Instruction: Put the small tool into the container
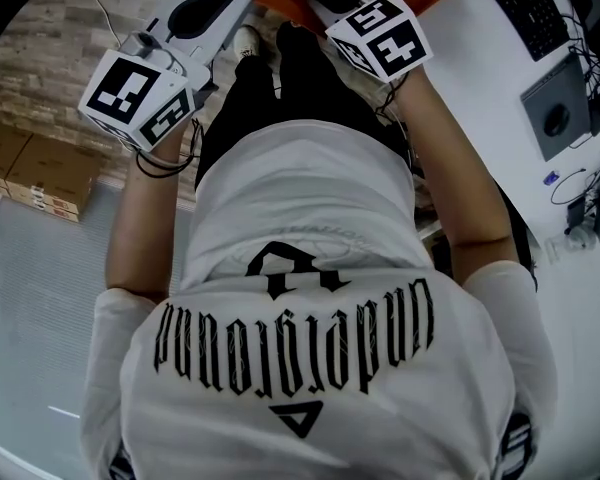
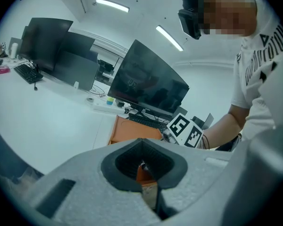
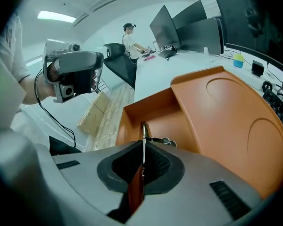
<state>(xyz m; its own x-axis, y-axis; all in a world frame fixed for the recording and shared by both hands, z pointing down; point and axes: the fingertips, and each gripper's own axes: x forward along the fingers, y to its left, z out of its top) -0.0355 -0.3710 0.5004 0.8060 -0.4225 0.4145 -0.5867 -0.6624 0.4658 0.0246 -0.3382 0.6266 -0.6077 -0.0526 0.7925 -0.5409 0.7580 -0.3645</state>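
Right tool (image 3: pixel 143 147) has its jaws pinched together on the small tool (image 3: pixel 143 131), a thin metal strip that stands out past the tips, with a wiry part just to its side. It hangs over the open well of the orange container (image 3: pixel 121 126); I cannot tell whether it touches the bottom. Left tool (image 2: pixel 142 166) is held off to the side, jaws together on nothing, well apart from the container. The grip is the weak spot: the strip is caught only at the tips and could swing or slip out as the jaws part. The near wall looks low, so a release from too high might bounce the piece out onto the floor. Nothing steadies the container, which sits at the near edge of the desk (image 3: pixel 155 74), so a knock from the right tool could push it. The lid (image 3: pixel 226 112) lies open flat beside the well. The desk is white and smooth. Monitors (image 3: pixel 188 25) and a keyboard (image 2: pixel 146 121) stand further along it, a seated person (image 3: pixel 129 37) works at the far end, and cardboard boxes (image 3: pixel 96 109) rest on the floor.
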